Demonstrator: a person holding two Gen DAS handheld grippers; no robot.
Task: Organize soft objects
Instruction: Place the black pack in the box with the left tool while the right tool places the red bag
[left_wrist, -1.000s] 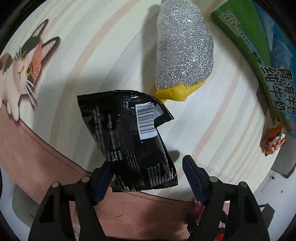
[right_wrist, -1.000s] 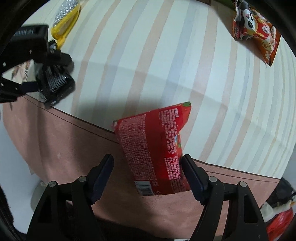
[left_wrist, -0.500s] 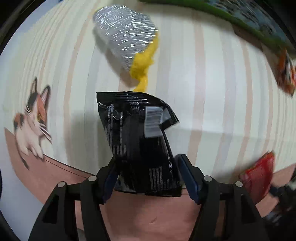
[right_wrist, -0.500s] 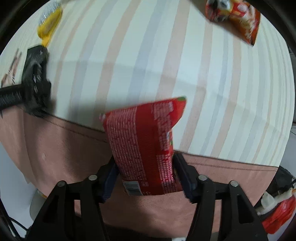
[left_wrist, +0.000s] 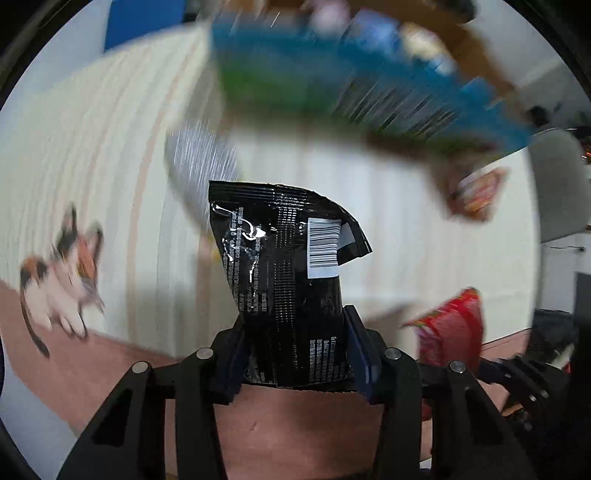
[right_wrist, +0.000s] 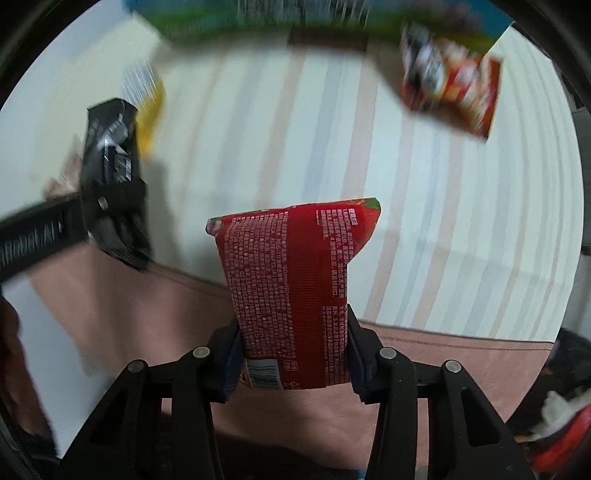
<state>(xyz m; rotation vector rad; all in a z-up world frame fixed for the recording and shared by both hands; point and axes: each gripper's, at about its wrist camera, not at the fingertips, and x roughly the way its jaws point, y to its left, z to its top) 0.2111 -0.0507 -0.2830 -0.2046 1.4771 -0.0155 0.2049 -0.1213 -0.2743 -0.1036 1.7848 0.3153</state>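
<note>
Striped cloth covers the counter (right_wrist: 280, 122) below both claws. Left claw (left_wrist: 293, 354), jaws just drawn in, pinches the black packet (left_wrist: 284, 280) by its lower end, clear of the cloth. Right claw (right_wrist: 291, 354), likewise just closing, clamps the red packet (right_wrist: 295, 288). Farther off lie a blurred silver-and-yellow pouch (right_wrist: 146, 99), an orange snack bag (right_wrist: 454, 96) and a blue-green box (left_wrist: 332, 81).

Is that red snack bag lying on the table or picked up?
Picked up. The right tongs pinch the red snack bag at its lower end, and the rest of it sticks out freely above the striped tablecloth.
</note>
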